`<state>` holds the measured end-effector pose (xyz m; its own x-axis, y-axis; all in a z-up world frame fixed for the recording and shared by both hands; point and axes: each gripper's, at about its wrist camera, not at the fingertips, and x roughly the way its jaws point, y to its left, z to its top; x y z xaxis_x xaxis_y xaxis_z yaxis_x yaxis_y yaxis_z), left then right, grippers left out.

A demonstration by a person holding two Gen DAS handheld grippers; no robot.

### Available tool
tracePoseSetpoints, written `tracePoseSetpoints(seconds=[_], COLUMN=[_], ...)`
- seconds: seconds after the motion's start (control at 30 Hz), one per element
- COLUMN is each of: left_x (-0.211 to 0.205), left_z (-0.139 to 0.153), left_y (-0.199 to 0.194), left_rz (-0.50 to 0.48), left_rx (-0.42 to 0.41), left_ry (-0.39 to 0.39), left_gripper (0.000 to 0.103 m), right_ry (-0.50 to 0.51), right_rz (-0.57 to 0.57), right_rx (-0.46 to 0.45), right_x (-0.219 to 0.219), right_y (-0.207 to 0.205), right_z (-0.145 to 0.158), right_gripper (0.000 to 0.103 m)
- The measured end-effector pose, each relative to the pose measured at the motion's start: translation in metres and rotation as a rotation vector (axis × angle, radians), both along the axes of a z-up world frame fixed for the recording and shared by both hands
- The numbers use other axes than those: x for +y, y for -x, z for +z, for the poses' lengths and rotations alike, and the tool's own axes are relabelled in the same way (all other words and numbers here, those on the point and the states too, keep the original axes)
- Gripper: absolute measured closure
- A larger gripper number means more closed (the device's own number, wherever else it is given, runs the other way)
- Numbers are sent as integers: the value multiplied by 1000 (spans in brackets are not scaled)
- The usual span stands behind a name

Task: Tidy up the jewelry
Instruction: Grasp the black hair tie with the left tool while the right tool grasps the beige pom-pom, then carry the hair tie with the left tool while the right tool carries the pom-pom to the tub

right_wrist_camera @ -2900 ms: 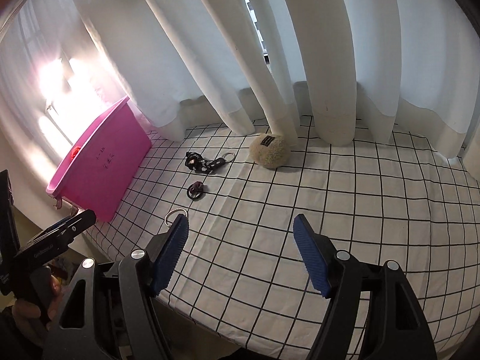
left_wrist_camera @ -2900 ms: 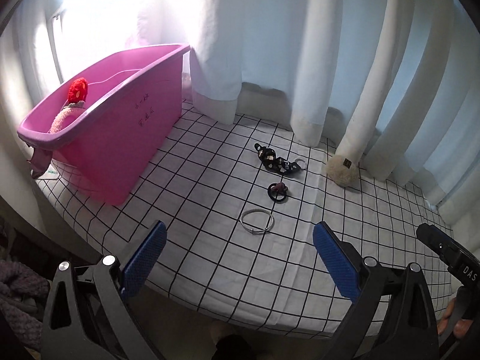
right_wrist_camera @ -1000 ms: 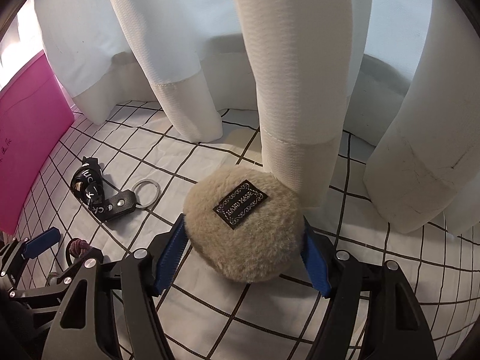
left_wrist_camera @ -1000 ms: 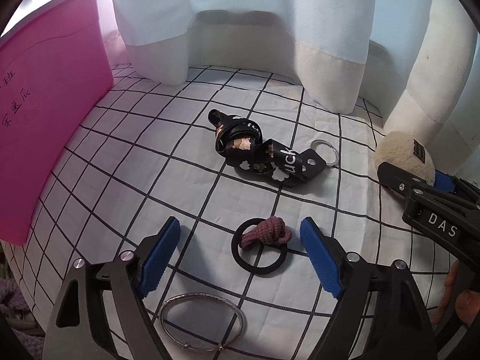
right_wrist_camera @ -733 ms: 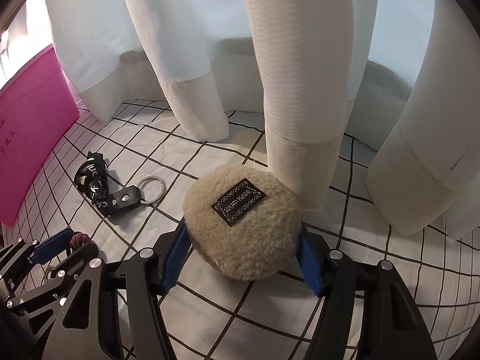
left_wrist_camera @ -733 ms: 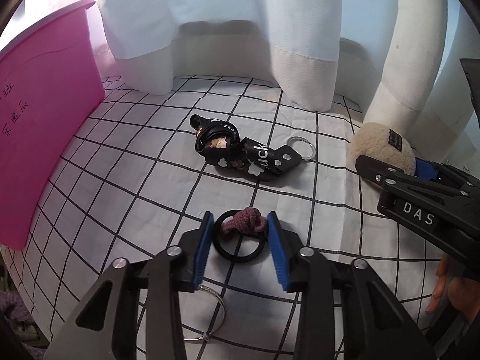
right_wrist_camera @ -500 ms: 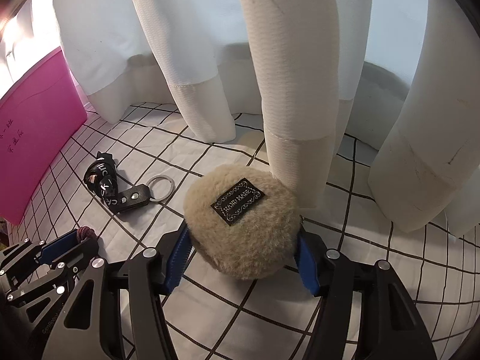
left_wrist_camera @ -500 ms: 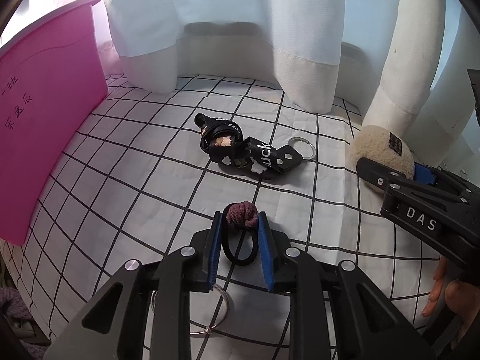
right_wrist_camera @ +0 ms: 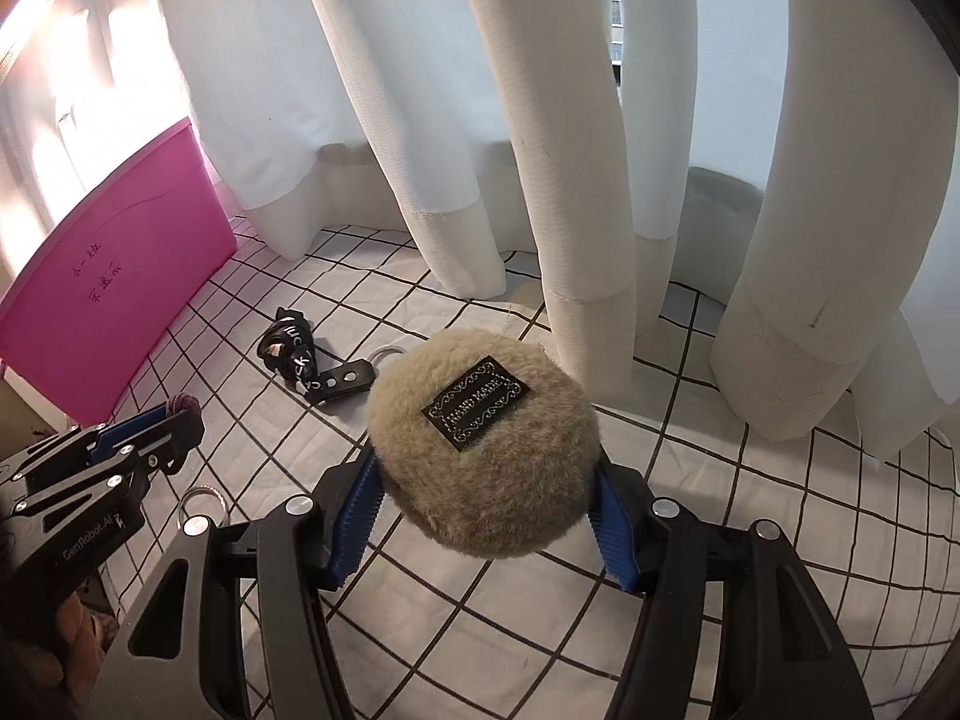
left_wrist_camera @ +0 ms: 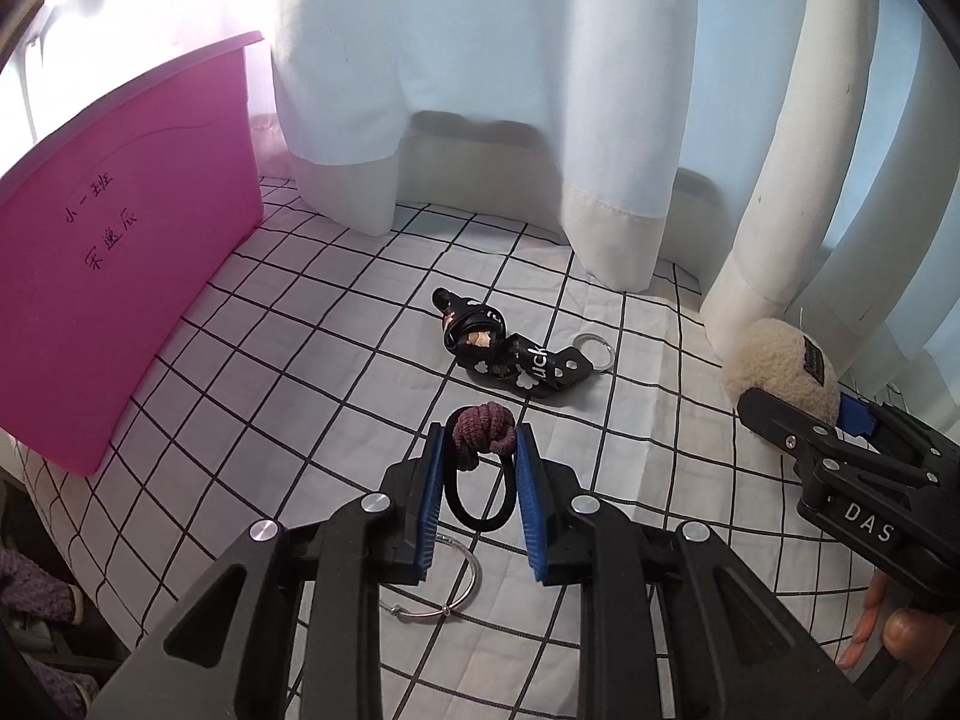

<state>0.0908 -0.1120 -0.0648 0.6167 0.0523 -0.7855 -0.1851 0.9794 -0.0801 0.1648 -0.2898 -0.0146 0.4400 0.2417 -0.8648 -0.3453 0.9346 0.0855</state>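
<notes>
Your left gripper (left_wrist_camera: 479, 489) has just closed its blue-padded fingers (left_wrist_camera: 433, 492) onto the black elastic hair tie with a knotted maroon fabric ball (left_wrist_camera: 481, 461); the loop is pinched narrow between the pads and the knot sits at the tips, clear of the cloth. Just beneath those fingers, the thin silver wire bangle (left_wrist_camera: 447, 585) lies flat on the white surface with black grid lines (left_wrist_camera: 312, 372). Your right gripper (right_wrist_camera: 483, 513) has also just been closing and now grips the round beige fluffy puff with a black sewn label (right_wrist_camera: 483, 441) from both sides, its fingers (right_wrist_camera: 354, 516) pressed into the fur. Farther out, the black printed strap keychain with a metal split ring (left_wrist_camera: 516, 351) rests on the cloth, apart from both tools. To the left stands the pink plastic bin with handwritten characters (left_wrist_camera: 114, 282), and behind everything hang the white curtains (left_wrist_camera: 480, 90).
</notes>
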Motion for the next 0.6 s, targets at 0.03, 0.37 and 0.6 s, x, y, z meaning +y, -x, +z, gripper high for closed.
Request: tracePoseSetpoints(seconds=[0.03,0.37,0.6], left_x=[2,28,67], left_z=[6,78,134], left_y=[3,47,84], left_rz=[11,194,366], left_rx=[-7,-101,-178], left_ry=[3,-1,-49], left_gripper=[80,80,80], right_ry=[-5,-96,-245], right_rz=[8,167,289], right_rx=[0,-57,-84], right_x=[-1,3,37], right_y=[2,12,4], right_z=[6,80,126], right_gripper=[44,44,44])
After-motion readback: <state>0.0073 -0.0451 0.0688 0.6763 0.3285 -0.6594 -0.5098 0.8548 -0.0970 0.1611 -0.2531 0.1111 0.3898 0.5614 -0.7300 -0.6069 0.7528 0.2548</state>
